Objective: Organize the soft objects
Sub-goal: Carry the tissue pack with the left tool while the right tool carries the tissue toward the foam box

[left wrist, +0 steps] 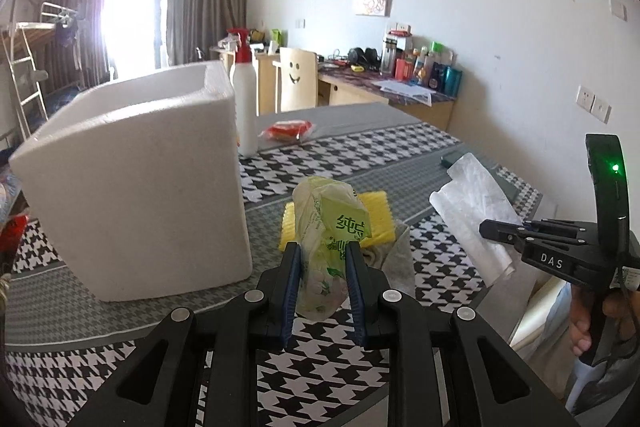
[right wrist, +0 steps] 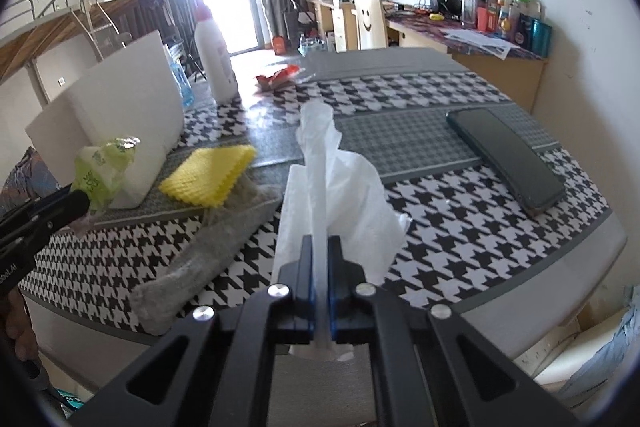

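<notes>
Right now the left claw (left wrist: 322, 267) is clamping a green tissue pack (left wrist: 328, 247) between its 2 blue-padded fingers (left wrist: 291, 291), holding it up off the counter (left wrist: 400, 147) just in front of a yellow sponge cloth (left wrist: 378, 223). From the right wrist view the same pack (right wrist: 102, 169) is showing at the far left, pinched at the tip of the left claw (right wrist: 78, 205), with the white foam box (right wrist: 120, 115) standing close behind it.

Meanwhile the right claw (right wrist: 320, 267) is squeezing a white plastic bag (right wrist: 336, 187), its 2 fingers (right wrist: 305, 287) pressed nearly together on a thin fold of the film while the rest of the bag is billowing upward and to the right. In the left wrist view that bag (left wrist: 472, 215) is hanging from the right claw (left wrist: 490, 229) beside the counter's right side.

A grey cloth (right wrist: 208, 247) is lying flat on the houndstooth cover, its upper end seemingly tucked under the yellow sponge cloth (right wrist: 208, 173), though the overlap is blurry. A dark phone (right wrist: 508, 157) is resting well to the right, and a white spray bottle (left wrist: 245, 99) is standing just behind the foam box (left wrist: 132, 187), near a red snack packet (left wrist: 286, 131).
</notes>
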The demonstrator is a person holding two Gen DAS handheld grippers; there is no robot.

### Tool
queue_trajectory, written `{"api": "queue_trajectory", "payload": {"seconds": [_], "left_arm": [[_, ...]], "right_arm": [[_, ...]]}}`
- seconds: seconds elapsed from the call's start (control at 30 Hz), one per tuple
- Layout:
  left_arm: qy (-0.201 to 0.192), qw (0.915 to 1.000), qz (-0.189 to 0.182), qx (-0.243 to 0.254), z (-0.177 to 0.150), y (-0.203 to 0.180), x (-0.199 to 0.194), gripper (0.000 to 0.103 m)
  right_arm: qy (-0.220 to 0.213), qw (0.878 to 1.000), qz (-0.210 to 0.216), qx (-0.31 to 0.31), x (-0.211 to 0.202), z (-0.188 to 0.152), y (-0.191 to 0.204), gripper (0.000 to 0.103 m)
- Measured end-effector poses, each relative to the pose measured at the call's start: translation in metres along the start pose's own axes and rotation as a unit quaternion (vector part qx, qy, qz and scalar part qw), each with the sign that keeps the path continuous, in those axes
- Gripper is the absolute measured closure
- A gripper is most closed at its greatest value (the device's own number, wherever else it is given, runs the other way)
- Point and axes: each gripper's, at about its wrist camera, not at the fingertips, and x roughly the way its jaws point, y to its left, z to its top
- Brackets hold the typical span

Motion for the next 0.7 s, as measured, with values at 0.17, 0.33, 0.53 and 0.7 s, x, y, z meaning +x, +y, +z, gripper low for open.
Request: {"api": "queue_trajectory", "payload": {"seconds": [0.17, 0.33, 0.53, 0.7], "left_arm": [[-0.018, 0.9998, 0.0, -0.001, 0.007, -0.001, -0.013, 0.079], [-0.037, 0.9993, -0.002, -0.004, 0.013, -0.003, -0.025, 0.079], [-0.047, 0.9988, 0.011, 0.001, 0.022, -0.003, -0.028, 0.079], [-0.056, 0.9984, 0.008, -0.001, 0.026, -0.001, -0.032, 0.079]], "right_arm": [[-0.022, 1.0, 0.008, -0.003, -0.016, 0.01, 0.004, 0.096], [-0.039, 0.999, 0.015, -0.005, -0.026, 0.014, 0.009, 0.096], [-0.057, 0.998, 0.021, -0.007, -0.036, 0.022, 0.014, 0.096], [-0.067, 0.997, 0.029, -0.018, -0.041, 0.028, 0.019, 0.096]]}}
